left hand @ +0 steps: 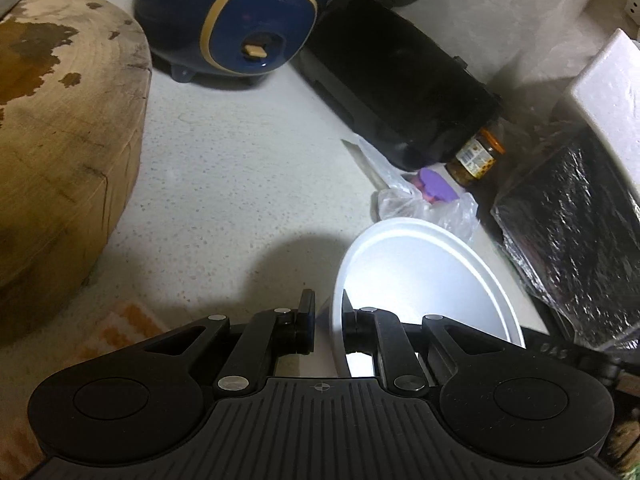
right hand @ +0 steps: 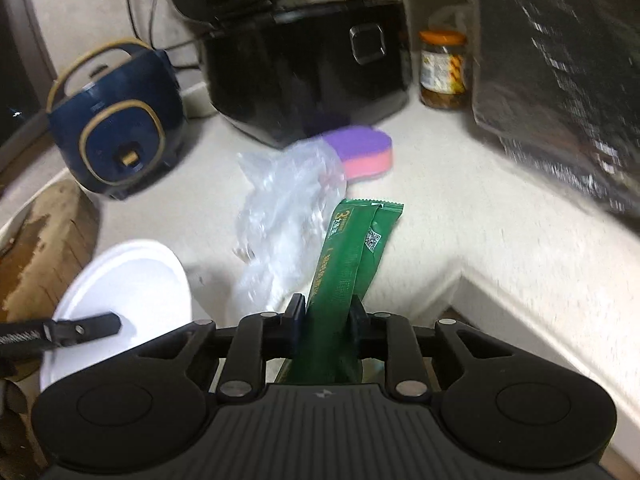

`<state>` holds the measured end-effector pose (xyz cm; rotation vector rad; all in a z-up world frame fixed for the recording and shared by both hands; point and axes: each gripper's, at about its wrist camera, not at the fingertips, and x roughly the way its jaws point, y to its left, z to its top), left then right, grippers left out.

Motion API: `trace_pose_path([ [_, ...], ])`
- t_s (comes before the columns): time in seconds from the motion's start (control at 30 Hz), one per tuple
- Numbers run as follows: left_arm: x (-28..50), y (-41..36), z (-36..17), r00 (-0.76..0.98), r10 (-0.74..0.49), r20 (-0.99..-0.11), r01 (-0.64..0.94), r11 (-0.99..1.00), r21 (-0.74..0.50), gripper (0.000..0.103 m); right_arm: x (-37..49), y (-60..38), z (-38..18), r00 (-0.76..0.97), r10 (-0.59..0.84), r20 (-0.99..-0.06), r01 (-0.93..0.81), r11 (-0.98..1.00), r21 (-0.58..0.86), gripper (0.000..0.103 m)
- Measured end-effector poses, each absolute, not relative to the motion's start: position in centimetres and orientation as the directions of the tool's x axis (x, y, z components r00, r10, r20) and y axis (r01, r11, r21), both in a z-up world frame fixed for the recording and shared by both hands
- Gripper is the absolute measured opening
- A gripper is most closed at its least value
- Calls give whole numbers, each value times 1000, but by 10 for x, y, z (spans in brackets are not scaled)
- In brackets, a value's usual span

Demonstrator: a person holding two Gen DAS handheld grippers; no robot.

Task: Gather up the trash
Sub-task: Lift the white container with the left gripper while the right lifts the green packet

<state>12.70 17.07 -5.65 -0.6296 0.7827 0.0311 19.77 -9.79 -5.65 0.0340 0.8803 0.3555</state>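
Wrapper (right hand: 352,264), green and creased, stands clamped between the right gripper (right hand: 326,316) fingers, its top leaning away over the pale surface (right hand: 460,208). Just beyond and left of that gripper lies a clear bag (right hand: 288,200), with a purple-and-pink sponge (right hand: 360,152) past it. The left gripper (left hand: 326,322) pinches the near rim of a white bowl (left hand: 432,280), its jaws narrow. Ahead of it sit the bag (left hand: 404,196) and a jar (left hand: 476,156); a wood block (left hand: 64,140) is to its left.
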Motion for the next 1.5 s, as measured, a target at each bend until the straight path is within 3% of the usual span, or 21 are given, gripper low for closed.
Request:
trace_pose_path([
  [0.2, 130, 176, -60, 710, -230, -666, -228, 819, -526, 13, 194, -87, -73, 594, 245, -766, -235, 964, 125, 22],
  [0.3, 131, 175, -60, 705, -245, -665, -215, 820, -530, 13, 190, -81, -74, 601, 228, -766, -230, 967, 107, 26],
  [0.37, 131, 174, -61, 702, -245, -669, -215, 822, -527, 12, 187, -77, -74, 597, 218, -772, -238, 967, 88, 33],
  [0.6, 129, 174, -64, 689, -210, -693, -268, 815, -513, 12, 180, -66, -79, 606, 197, -771, -299, 954, 8, 37],
  [0.83, 135, 162, -66, 677, -140, -722, -295, 847, -441, 20, 179, -82, -73, 558, 314, -768, -331, 933, 141, 27],
  [1.1, 131, 156, -61, 688, -116, -717, -330, 830, -450, 14, 166, -98, -62, 584, 365, -726, -329, 923, 200, 24],
  [1.5, 107, 162, -24, 779, -35, -626, -340, 815, -469, 14, 149, -133, -30, 643, 431, -633, -324, 902, 284, 21],
])
